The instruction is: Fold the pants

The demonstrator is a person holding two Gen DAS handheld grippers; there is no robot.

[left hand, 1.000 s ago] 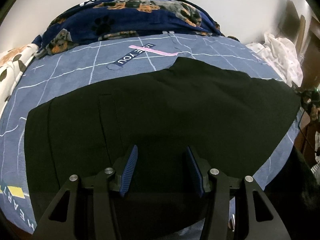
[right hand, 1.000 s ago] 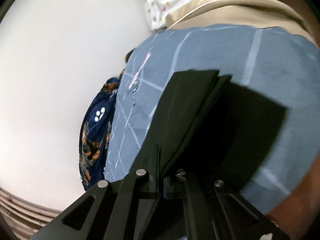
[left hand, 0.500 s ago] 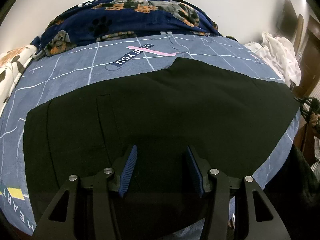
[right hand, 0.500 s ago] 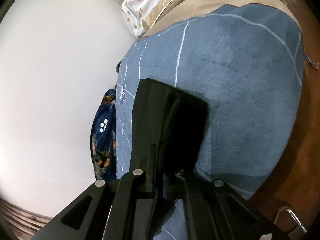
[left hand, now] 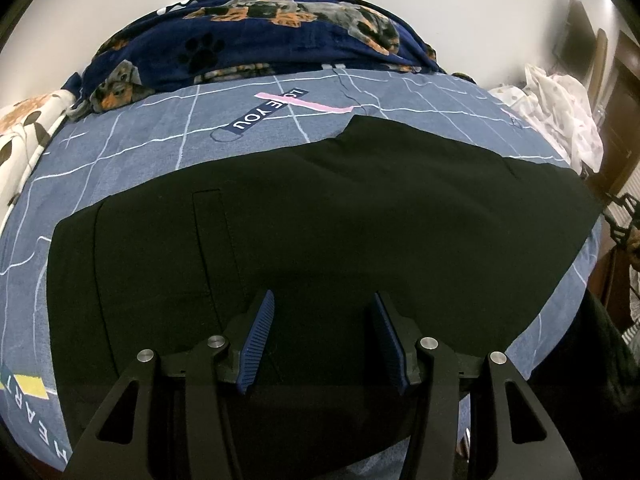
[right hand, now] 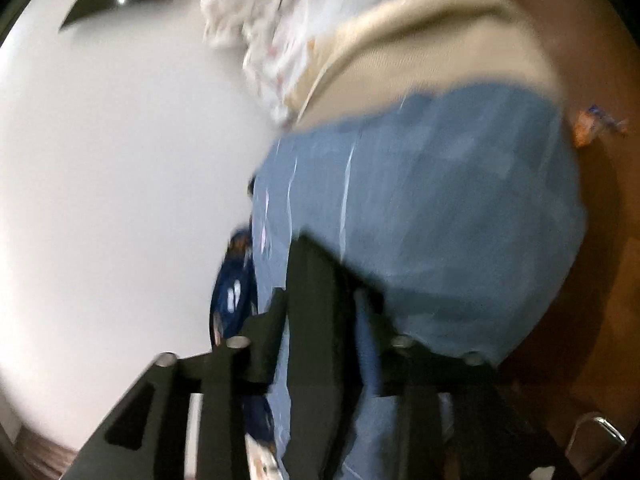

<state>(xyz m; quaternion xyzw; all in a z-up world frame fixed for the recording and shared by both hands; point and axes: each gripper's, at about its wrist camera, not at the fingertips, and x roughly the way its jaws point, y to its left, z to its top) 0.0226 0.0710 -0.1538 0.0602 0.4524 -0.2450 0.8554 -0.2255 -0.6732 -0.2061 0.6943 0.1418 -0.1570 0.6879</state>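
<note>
Black pants [left hand: 320, 216] lie spread flat across the blue checked bedsheet [left hand: 132, 152], waistband to the left and leg ends to the right. My left gripper [left hand: 324, 304] hovers over their near edge, open, with nothing pinched between its blue pads [left hand: 260, 328]. The right wrist view is blurred by motion. There my right gripper [right hand: 320, 300] is opening. A strip of the pants' black cloth [right hand: 312, 272] still stands between its jaws, with a gap showing beside it.
A navy dog-print blanket [left hand: 280, 24] is bunched along the far side of the bed. White spotted bedding [left hand: 560, 100] is piled at the right end, over a beige mattress edge [right hand: 420, 36]. Brown floor [right hand: 600, 240] lies past the bed's end.
My right gripper, earlier shut on the pants' end, has swung over the bed end and rolled, and its jaws have parted. In the left view the pants' right end has settled flat.
</note>
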